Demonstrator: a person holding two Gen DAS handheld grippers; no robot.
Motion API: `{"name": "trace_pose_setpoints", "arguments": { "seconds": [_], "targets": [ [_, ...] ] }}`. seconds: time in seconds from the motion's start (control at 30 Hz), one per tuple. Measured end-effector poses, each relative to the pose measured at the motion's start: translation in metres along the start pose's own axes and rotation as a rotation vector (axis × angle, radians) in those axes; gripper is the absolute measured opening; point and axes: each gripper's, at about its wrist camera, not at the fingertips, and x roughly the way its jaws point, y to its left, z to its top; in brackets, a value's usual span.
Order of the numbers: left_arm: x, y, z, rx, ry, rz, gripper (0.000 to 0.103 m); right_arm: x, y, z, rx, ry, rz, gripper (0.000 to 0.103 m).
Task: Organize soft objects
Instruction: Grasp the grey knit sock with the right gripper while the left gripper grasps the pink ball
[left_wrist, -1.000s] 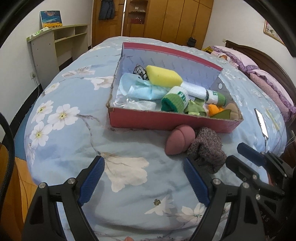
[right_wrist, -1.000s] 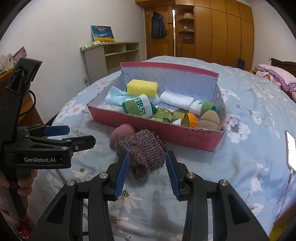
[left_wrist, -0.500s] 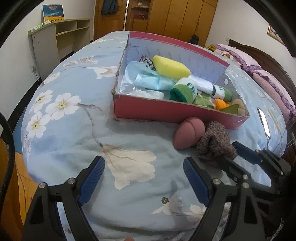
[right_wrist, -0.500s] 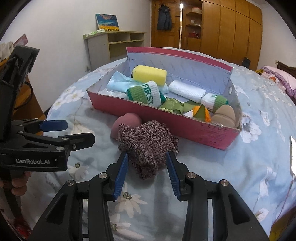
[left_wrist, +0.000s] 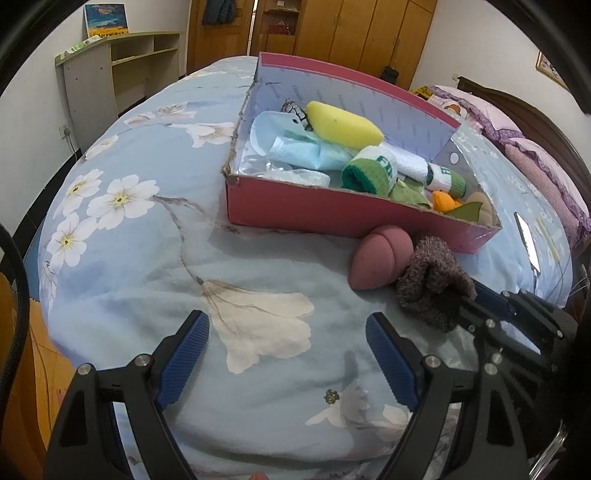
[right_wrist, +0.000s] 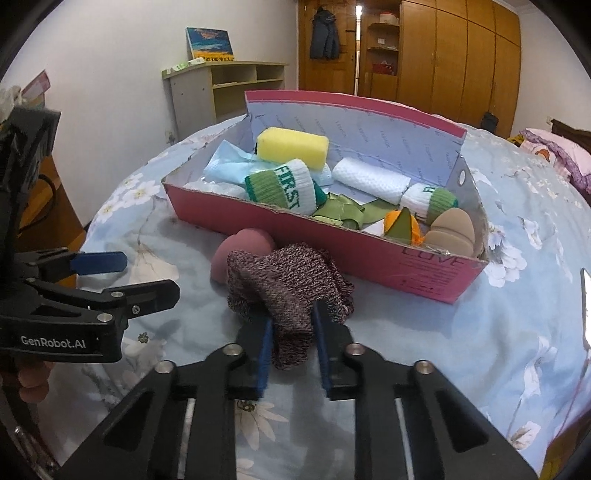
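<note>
Knitted sock (right_wrist: 291, 291) bunched in right jaws.

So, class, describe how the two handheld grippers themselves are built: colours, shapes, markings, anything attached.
Both are matte black, angular plastic frames dotted with round silver screws. The left gripper has ribbed blue pads lining the inside of its jaws; the right gripper has the same blue lining. White "GenRobot.AI" lettering marks the left gripper's side in the right wrist view. A black cable curves along the left wrist view's edge. Bare fingers, no sleeve visible.
</note>
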Motion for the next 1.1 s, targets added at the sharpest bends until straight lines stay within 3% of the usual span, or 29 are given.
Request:
{"name": "trace_pose_setpoints", "arguments": {
  "seconds": [0.07, 0.63, 1.1],
  "targets": [
    [-0.001, -0.001, 0.0, 0.003, -0.001, 0.0, 0.09, -0.003, -0.001, 0.0, -0.002, -0.009, 0.0, 0.012],
    [-0.005, -0.029, 0.005, 0.068, -0.022, -0.014, 0.09, -0.04, -0.034, -0.013, 0.062, -0.056, -0.109, 0.011],
    [0.02, -0.066, 0.03, 0.141, -0.043, -0.024, 0.09, -0.034, -0.047, -0.023, 0.102, -0.06, -0.098, 0.011]
  ]
}}
